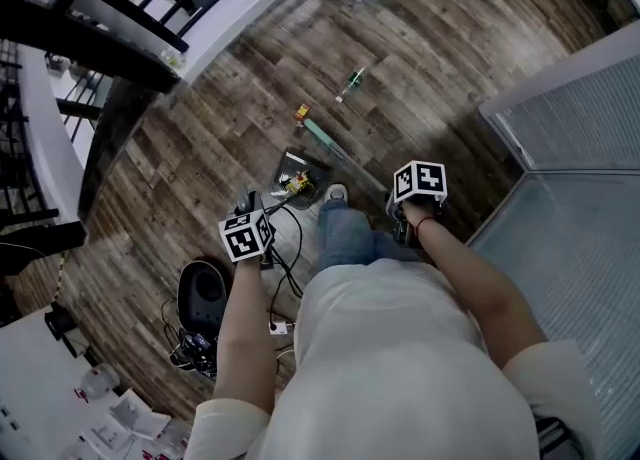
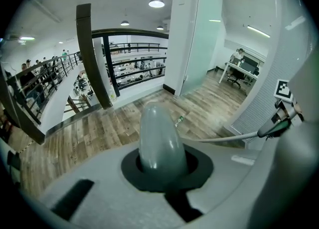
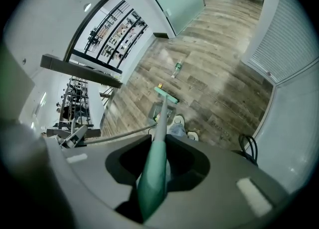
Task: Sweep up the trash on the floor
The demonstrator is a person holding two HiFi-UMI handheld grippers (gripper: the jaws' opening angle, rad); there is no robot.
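**Head view:** Person stands on wood floor (image 1: 200,163). L gripper (image 1: 250,220) hangs on the near side of the dustpan (image 1: 290,161), R gripper (image 1: 405,210) off to the right, by the knee. Dustpan sits on the floor just ahead of a shoe (image 1: 336,192), w/ bits of trash in it. Broom (image 1: 362,168) slants from R gripper down to its green head (image 1: 325,135), which rests on the floor just beyond the dustpan. Small yellow scrap (image 1: 301,111) lies just beside the head's far end. Bottle (image 1: 351,81) lies further out, well apart from the dustpan. Black bag (image 1: 203,293) & cables (image 1: 285,268) on the floor at person's left.

**Left gripper view:** Jaws clenched on the pan handle (image 2: 159,138); its rounded grey-green end pokes up btwn them. Bottle (image 2: 179,120) shows on the floor just past it. R gripper (image 2: 283,109) at right edge, w/ the broom shaft running from it toward centre. Railing (image 2: 134,48) & desks in the background.

**Right gripper view:** Jaws grasp the broom's green grip (image 3: 154,173); the shaft runs straight down to the head (image 3: 165,95) on the floor. Scrap just beyond the head, bottle (image 3: 176,67) further on. Dustpan near the shoes. L gripper (image 3: 72,134) at left, the thin pan handle running from it to the dustpan.
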